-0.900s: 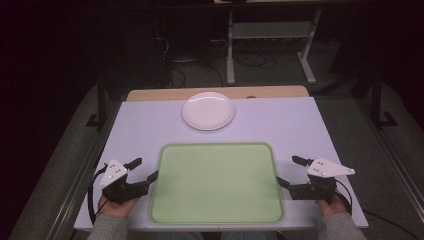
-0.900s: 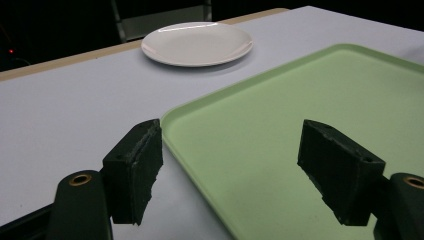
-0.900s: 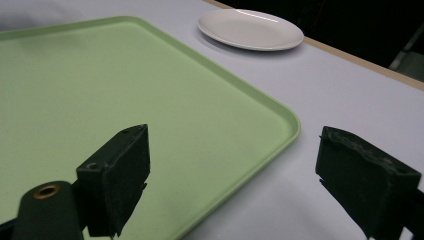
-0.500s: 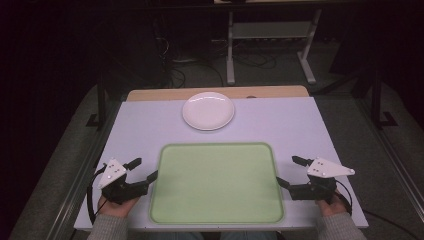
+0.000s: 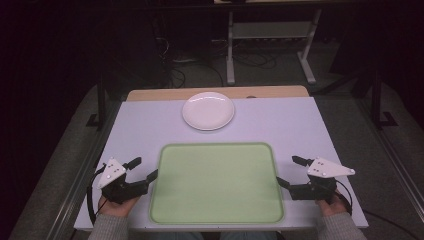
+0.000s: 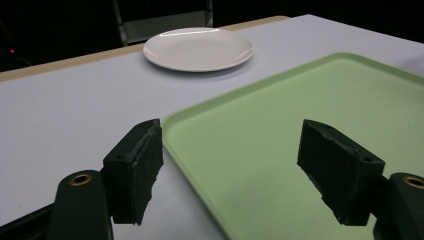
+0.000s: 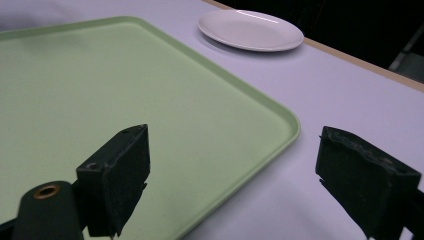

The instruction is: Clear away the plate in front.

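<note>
One green tray [image 5: 217,182] lies on the near half of the bench [image 5: 150,125], its front rim close to the bench's near edge, and one white plate [image 5: 208,111] sits beyond it by the far edge, apart from the tray. Two tools flank the tray: the left tool [image 5: 145,169] just off its left rim, the right tool [image 5: 291,171] just off its right rim, each with jaws spread wide and gripping nothing. Bare bench runs between tray and plate and on both sides of the plate.
</note>
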Demonstrator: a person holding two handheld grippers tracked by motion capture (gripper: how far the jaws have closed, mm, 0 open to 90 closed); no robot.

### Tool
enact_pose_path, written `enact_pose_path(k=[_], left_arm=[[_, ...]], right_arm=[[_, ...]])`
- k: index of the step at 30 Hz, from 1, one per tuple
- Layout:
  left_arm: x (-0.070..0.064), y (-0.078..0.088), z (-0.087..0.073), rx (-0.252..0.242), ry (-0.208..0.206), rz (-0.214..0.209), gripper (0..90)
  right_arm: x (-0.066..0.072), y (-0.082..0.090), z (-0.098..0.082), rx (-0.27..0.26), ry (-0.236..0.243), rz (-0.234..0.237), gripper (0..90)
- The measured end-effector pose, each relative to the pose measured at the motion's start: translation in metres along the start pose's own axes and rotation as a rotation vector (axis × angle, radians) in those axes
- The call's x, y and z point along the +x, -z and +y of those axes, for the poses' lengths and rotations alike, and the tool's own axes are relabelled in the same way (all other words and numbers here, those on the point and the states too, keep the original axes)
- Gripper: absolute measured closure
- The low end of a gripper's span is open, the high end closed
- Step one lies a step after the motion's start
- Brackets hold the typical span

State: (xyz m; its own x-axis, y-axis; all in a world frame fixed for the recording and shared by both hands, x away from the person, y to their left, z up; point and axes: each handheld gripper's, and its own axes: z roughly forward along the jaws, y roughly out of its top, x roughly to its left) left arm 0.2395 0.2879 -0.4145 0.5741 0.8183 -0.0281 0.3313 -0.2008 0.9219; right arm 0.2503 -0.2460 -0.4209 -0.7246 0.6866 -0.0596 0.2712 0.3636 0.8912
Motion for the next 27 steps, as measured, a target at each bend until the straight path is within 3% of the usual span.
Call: enact_pose_path(k=[8,16,23,26,27], left_arm=[[-0.002,-0.001,0.002,0.006,0.023,-0.033,27.5],[-0.009,-0.005,0.004,0.026,-0.008,-0.053,26.6],[-0.011,-0.007,0.004,0.036,-0.002,-0.068,26.5],[-0.01,-0.009,0.006,0.023,0.056,-0.1,26.5],[-0.011,-0.01,0.008,0.014,0.055,-0.095,26.5]], right_arm=[[0.0,0.0,0.0,0.0,-0.002,-0.002,13.3],[0.0,0.0,0.0,0.0,-0.002,-0.001,13.3],[0.0,0.0,0.0,0.0,-0.002,-0.001,13.3],[0.0,0.0,0.0,0.0,-0.004,-0.001,13.3],[0.0,0.0,0.0,0.001,-0.004,-0.002,13.3]])
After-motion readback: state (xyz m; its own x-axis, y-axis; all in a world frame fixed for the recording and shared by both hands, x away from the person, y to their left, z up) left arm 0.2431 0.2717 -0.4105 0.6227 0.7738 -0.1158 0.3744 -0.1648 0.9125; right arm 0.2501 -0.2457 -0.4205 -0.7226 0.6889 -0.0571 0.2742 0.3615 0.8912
